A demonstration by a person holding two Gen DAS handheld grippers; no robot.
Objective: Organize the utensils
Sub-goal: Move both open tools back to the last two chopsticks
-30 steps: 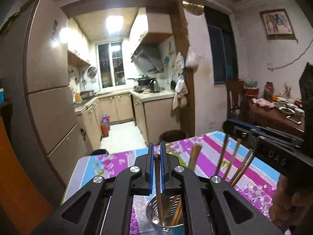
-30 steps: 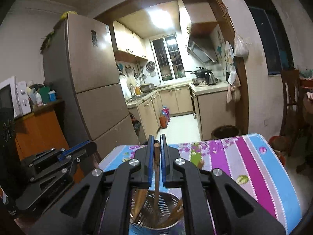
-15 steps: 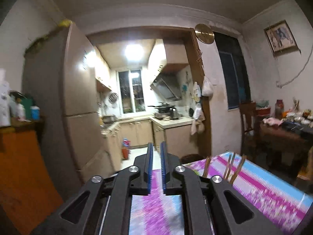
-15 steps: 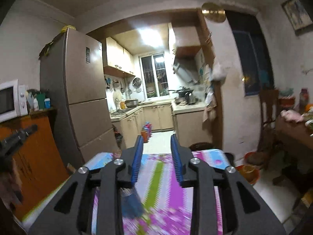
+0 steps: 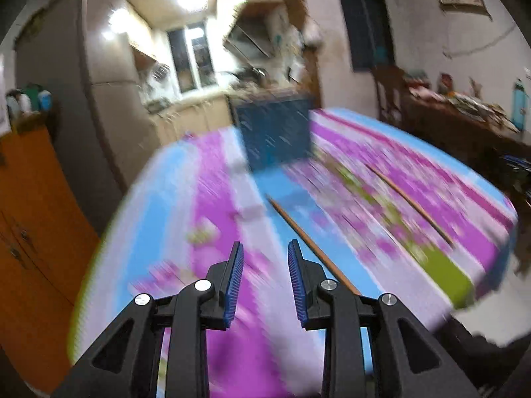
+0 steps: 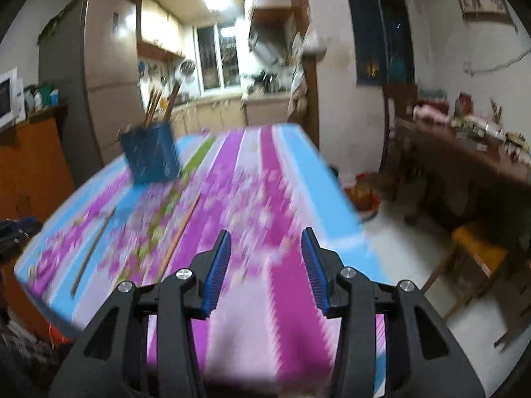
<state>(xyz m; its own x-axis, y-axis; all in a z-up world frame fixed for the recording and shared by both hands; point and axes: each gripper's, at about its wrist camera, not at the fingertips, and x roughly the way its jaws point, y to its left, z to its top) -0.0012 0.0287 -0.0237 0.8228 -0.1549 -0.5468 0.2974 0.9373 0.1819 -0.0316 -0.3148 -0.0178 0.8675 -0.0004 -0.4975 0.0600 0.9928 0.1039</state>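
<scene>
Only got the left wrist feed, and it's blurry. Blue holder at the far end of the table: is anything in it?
Observer: Yes. The right wrist view shows several chopsticks standing upright in the blue holder.
Operator: Right gripper carrying anything?
Observer: No. The right gripper has its jaws opening, with nothing between them, only tablecloth behind.
Operator: Anything on the floor off the table's right side?
Observer: A low stool with a yellow top stands on the floor there, apart from the table.
</scene>
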